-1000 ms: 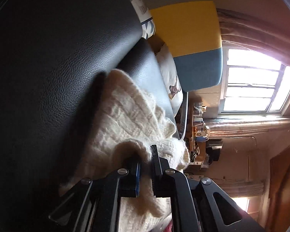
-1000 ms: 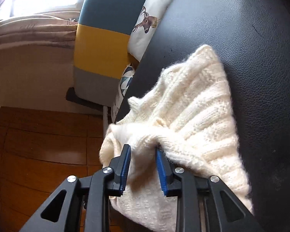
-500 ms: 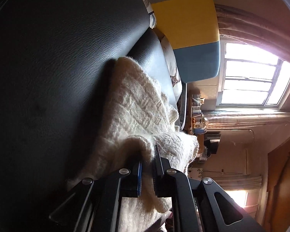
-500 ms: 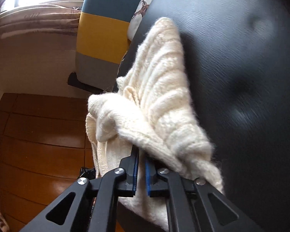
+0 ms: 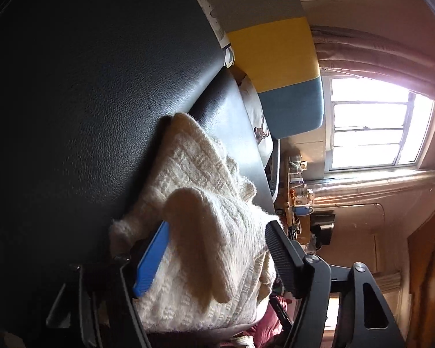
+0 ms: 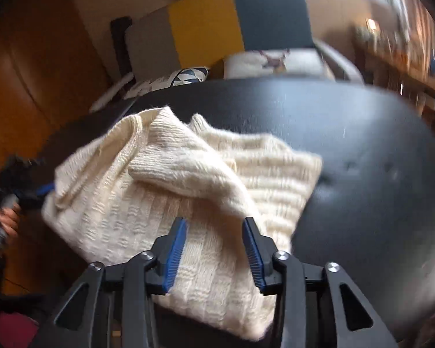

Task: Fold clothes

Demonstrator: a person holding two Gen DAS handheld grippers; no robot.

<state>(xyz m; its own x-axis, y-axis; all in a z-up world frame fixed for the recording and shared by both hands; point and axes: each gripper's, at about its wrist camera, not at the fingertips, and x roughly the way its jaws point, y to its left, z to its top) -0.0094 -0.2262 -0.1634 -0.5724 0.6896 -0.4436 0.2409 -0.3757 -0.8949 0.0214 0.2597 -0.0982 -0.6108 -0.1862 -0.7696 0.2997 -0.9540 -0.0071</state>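
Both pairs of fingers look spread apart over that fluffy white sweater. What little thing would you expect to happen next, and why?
Probably the right gripper closes on the loose sleeve flap of the cream knitted sweater, to fold it in. Both grippers are open, the left gripper too, and the sweater lies bunched and unevenly folded on the black leather surface.

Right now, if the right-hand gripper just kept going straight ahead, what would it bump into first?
Most likely the cream knitted sweater: the open right gripper has its folded sleeve directly between its fingers. Depth is hard to judge here.
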